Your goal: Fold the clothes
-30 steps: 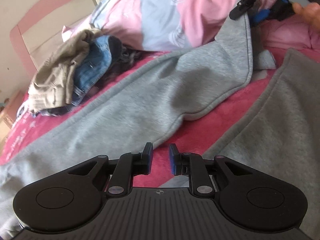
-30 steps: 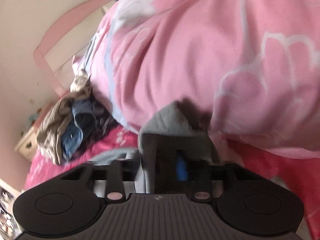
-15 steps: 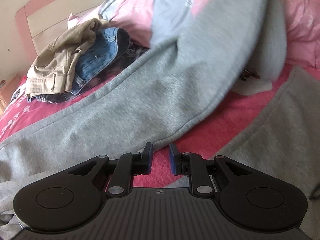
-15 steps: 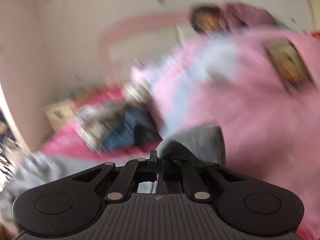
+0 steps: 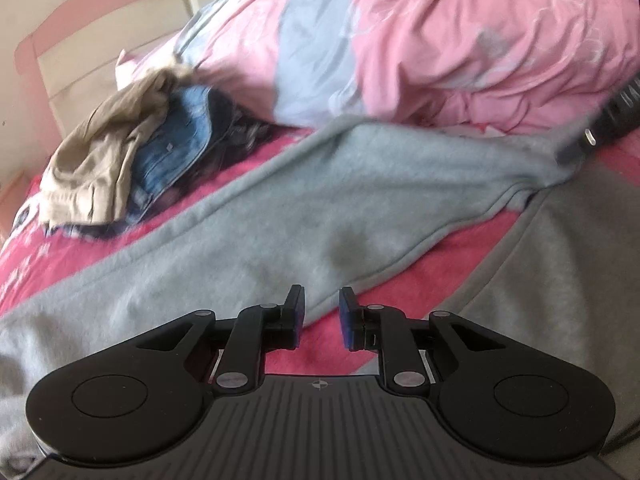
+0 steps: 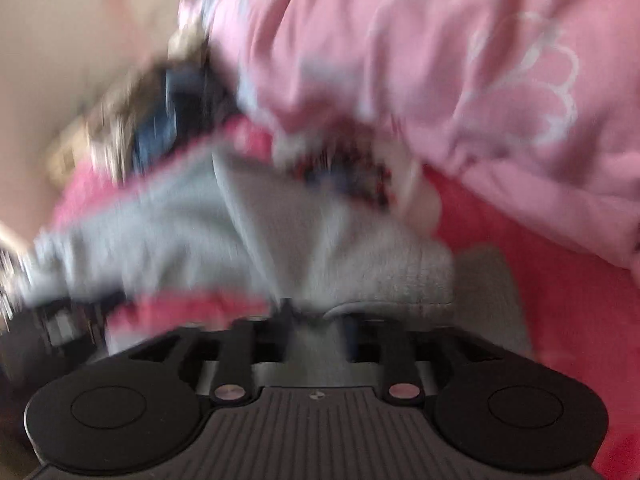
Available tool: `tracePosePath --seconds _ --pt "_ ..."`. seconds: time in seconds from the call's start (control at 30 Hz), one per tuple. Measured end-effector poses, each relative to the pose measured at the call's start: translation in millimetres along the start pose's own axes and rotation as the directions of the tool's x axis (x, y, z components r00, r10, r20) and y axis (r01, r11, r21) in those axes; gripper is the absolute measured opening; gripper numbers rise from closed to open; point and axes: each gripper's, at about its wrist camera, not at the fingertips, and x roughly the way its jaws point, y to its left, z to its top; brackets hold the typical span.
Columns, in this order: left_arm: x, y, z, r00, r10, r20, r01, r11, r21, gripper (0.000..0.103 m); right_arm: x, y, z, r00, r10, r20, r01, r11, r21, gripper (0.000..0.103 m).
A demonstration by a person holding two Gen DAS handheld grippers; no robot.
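A grey sweat garment (image 5: 320, 208) lies stretched across the red bed cover (image 5: 452, 252), with a second grey part (image 5: 560, 280) at the lower right. My left gripper (image 5: 319, 316) hovers open over the garment's near edge, and nothing is between its blue pads. In the left wrist view my right gripper (image 5: 592, 140) shows at the right edge, pinching the garment's far end low over the bed. The right wrist view is blurred. It shows my right gripper (image 6: 318, 328) shut on a fold of the grey garment (image 6: 280, 240).
A heap of khaki and denim clothes (image 5: 132, 152) sits at the far left of the bed. A bunched pink and pale blue quilt (image 5: 440, 40) fills the back. A pink headboard (image 5: 36, 40) stands behind. A small patterned white cloth (image 6: 360, 184) lies near the quilt.
My right gripper swung the garment's end up high, then brought it down to the right, low over the bed. The left gripper stayed in place, still open.
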Motion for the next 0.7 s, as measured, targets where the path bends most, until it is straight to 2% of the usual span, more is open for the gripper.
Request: tracePosePath --seconds 0.07,0.1,0.2,0.23,0.3,0.37,0.4,0.47,0.53,0.57,0.63,0.7 --pt "2 -4 3 1.0 -0.003 0.004 0.003 1.0 0.011 0.021 -17 8 -9 0.999 -0.012 -0.053 0.006 0.995 -0.101 0.038" --pt "3 -6 4 1.0 -0.006 0.005 0.006 1.0 0.013 0.021 -29 10 -12 0.999 0.011 -0.05 -0.018 0.991 -0.136 0.037" --pt "5 -11 10 1.0 -0.023 0.01 0.023 1.0 0.022 0.021 -64 16 -9 0.992 0.098 0.081 -0.082 0.979 -0.185 0.036" --pt "6 -14 12 0.999 -0.031 0.011 0.031 0.999 0.031 0.021 -68 14 -3 0.987 0.096 0.128 -0.072 0.981 -0.18 0.034" --pt "9 -21 19 0.999 -0.045 0.009 0.045 0.997 0.064 0.021 -60 5 12 0.98 0.014 0.2 0.017 0.989 -0.15 0.035" --pt "12 -29 24 0.998 -0.055 0.009 0.054 0.993 0.107 0.022 -44 0 25 0.977 -0.036 0.212 0.071 0.985 -0.157 0.035" --pt "13 -33 26 0.998 -0.06 0.01 0.058 0.99 0.129 0.023 -37 0 29 0.98 -0.022 0.199 0.055 0.985 -0.166 0.035" --pt "15 -38 27 0.998 -0.057 0.007 0.055 0.986 0.156 0.024 -29 -11 32 0.986 0.05 0.158 -0.042 0.998 -0.052 0.035" --pt "13 -37 24 0.999 -0.054 0.005 0.053 0.99 0.134 0.024 -21 -35 30 0.985 0.1 0.14 -0.122 0.98 0.158 0.038" --pt "12 -36 22 0.999 -0.053 0.005 0.052 0.991 0.121 0.024 -19 -51 27 0.984 0.098 0.146 -0.136 0.952 0.274 0.039" --pt "10 -35 19 0.999 -0.051 0.003 0.051 0.994 0.094 0.024 -11 -82 17 0.983 0.079 0.166 -0.151 0.864 0.481 0.043" --pt "8 -33 15 0.999 -0.049 0.001 0.049 0.997 0.067 0.024 -2 -103 7 0.981 0.049 0.186 -0.154 0.78 0.606 0.043"
